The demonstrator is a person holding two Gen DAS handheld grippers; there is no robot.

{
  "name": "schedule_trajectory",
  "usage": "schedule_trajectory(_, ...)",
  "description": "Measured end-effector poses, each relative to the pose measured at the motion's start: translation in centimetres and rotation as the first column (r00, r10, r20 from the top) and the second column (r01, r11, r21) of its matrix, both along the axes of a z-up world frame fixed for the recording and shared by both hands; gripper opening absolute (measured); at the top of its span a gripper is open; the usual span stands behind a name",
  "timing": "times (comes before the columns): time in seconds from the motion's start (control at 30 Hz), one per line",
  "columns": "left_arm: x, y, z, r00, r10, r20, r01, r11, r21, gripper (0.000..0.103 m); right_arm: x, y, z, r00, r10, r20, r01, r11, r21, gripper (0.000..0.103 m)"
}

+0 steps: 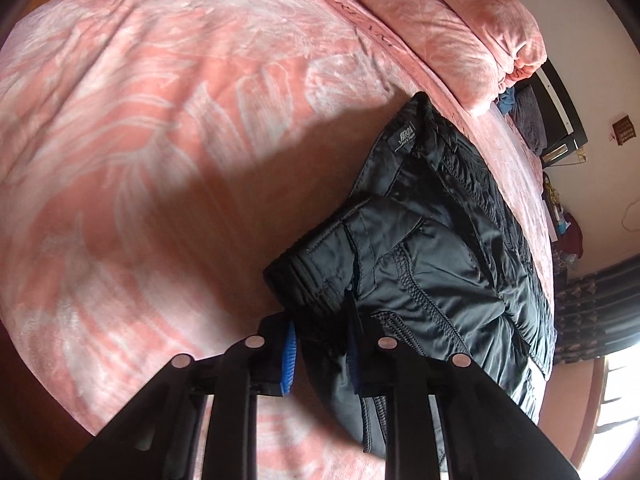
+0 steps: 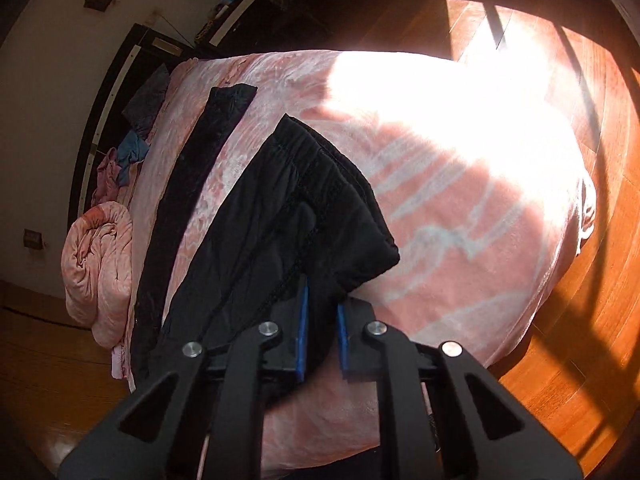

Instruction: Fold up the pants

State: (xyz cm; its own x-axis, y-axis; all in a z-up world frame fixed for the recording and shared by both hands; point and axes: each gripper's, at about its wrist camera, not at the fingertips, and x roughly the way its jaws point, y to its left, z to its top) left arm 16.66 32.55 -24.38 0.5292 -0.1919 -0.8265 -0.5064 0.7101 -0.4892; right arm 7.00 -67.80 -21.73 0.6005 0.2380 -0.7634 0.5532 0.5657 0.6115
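On a pink bed with a pale leaf pattern lie the black pants, and both grippers have hold of them.

From the left wrist view, the pants sit toward the bed's right side, partly folded over themselves, with the waistband end doubled back on top. A small label shows near the far end. The left gripper comes in from below; its blue pads stand on either side of a bunched edge of the waistband, and the jaws are closed on that fabric. More of the pants hangs down beside and under the right-hand finger. A rolled pink quilt rests at the far corner of the bed.

From the right wrist view, the right gripper pinches a corner of the pants between its blue pads, jaws clamped with cloth between them. The elastic waistband spreads away from the fingers, lifted and tilted over the bed. A long black strip, apparently a leg, lies flat on the bed just beyond. Bright sunlight washes out the bed's upper right part. Wooden floor shows to the right, and the quilt sits at the left edge.
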Motion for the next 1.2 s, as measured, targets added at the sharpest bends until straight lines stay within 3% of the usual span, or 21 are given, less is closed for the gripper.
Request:
schedule_trajectory(0.13,-2.5,3.1,-0.5,0.995,0.101,-0.019,-0.101,0.995,-0.022,0.02,0.2,2.4,-0.3,0.996,0.089,-0.032,-0.089,0.996,-0.011,0.009)
schedule_trajectory(0.23,-3.0,3.2,-2.2,0.993,0.096,-0.062,-0.098,0.995,-0.017,0.021,-0.3,3.0,-1.0,0.994,0.084,-0.068,-0.087,0.995,-0.052,0.008)
schedule_trajectory(0.3,-2.6,2.8,-2.2,0.993,0.1,-0.07,-0.099,0.995,0.01,0.021,-0.5,2.7,-1.8,0.994,0.07,-0.08,-0.073,0.997,-0.035,0.008)
schedule_trajectory(0.37,-2.3,2.9,-2.2,0.991,0.103,-0.081,-0.103,0.995,0.001,0.023,-0.5,3.4,-1.4,0.992,0.091,-0.085,-0.097,0.992,-0.075,0.009)
schedule_trajectory(0.4,-2.1,3.0,-2.0,0.992,0.091,-0.086,-0.092,0.996,-0.006,0.024,-0.4,3.6,-0.9,0.991,0.107,-0.081,-0.115,0.989,-0.095,0.014)
schedule_trajectory(0.43,-2.0,3.1,-1.7,0.993,0.072,-0.091,-0.072,0.997,-0.002,0.03,-0.4,3.8,-0.2,0.989,0.127,-0.082,-0.136,0.984,-0.115,0.02)
schedule_trajectory(0.5,-2.1,3.5,-0.2,0.993,0.053,-0.105,-0.046,0.996,0.071,0.054,-0.7,3.8,1.4,0.986,0.135,-0.101,-0.151,0.972,-0.182,0.07)
schedule_trajectory(0.53,-2.5,3.8,1.0,0.994,0.05,-0.099,-0.036,0.99,0.138,0.077,-0.7,3.7,2.4,0.985,0.124,-0.121,-0.15,0.958,-0.245,0.073)
schedule_trajectory(0.57,-2.4,4.2,2.3,0.996,0.035,-0.081,-0.019,0.981,0.193,0.09,-0.7,3.8,3.4,0.982,0.119,-0.149,-0.161,0.936,-0.312,0.072)
schedule_trajectory(0.63,-1.6,5.1,4.7,0.999,0.003,-0.047,0.01,0.962,0.274,0.09,-0.2,4.4,5.2,0.977,0.136,-0.162,-0.19,0.901,-0.391,0.072)
schedule_trajectory(0.73,2.4,5.9,7.5,0.997,-0.078,-0.011,0.077,0.941,0.33,0.099,2.3,6.0,6.5,0.958,0.246,-0.144,-0.283,0.885,-0.369,0.074)
schedule_trajectory(0.8,6.2,5.9,8.5,0.988,-0.154,0.0,0.146,0.935,0.323,0.099,4.8,7.2,7.2,0.946,0.282,-0.161,-0.324,0.859,-0.396,0.078)
schedule_trajectory(0.87,10.4,5.8,8.6,0.975,-0.22,-0.018,0.215,0.931,0.294,0.099,7.5,7.6,7.6,0.939,0.306,-0.157,-0.344,0.856,-0.385,0.081)
schedule_trajectory(1.03,19.5,5.3,6.9,0.948,-0.317,-0.037,0.318,0.928,0.193,0.099,15.2,8.3,6.7,0.914,0.396,-0.087,-0.405,0.903,-0.145,0.085)
schedule_trajectory(1.2,25.7,3.5,3.3,0.905,-0.414,-0.094,0.424,0.885,0.191,0.099,22.2,8.8,6.9,0.911,0.409,-0.049,-0.411,0.907,-0.085,0.087)
